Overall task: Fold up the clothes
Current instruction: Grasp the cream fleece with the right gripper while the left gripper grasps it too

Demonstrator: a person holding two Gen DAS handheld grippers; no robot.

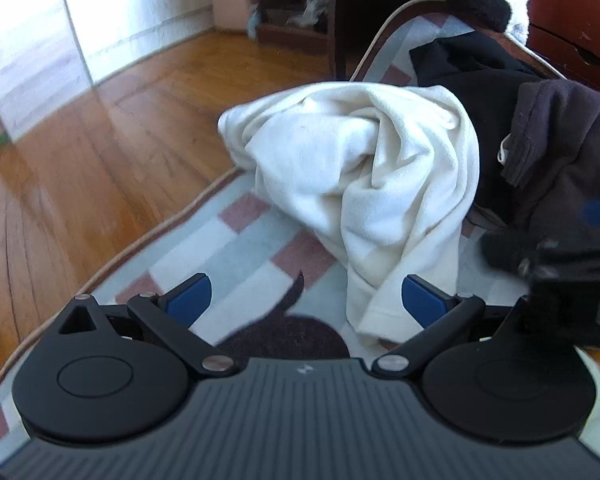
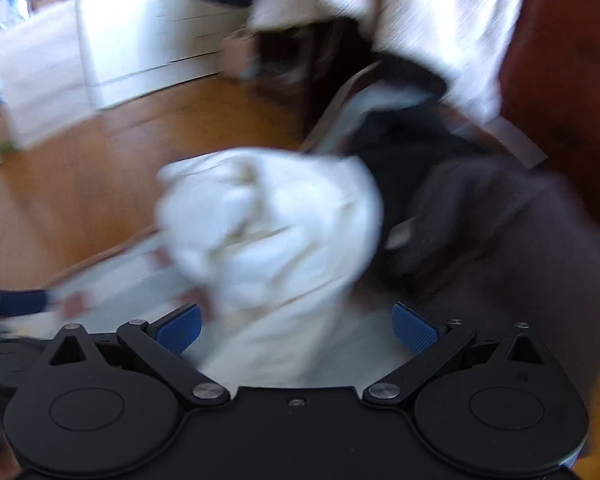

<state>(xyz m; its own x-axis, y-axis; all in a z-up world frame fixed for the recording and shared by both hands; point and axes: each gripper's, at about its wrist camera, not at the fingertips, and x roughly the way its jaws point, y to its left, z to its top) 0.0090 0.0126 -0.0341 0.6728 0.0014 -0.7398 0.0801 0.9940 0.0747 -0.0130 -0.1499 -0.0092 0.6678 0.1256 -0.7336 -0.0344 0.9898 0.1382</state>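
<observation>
Gaping left claw (image 1: 306, 300), sharp cream garment (image 1: 364, 184)

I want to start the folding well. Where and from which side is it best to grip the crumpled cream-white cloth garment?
Probably the hemmed edge of the crumpled cream-white garment, which trails nearest the open left gripper. Come in low from the near side: there the cloth lies thin and flat on the checked rug, unlike the bunched top.

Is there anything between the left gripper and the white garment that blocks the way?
Nothing visible does. The left gripper is open, and the white garment lies just ahead on the rug, its hem by the right finger. The dark clothes lie to the right.
</observation>
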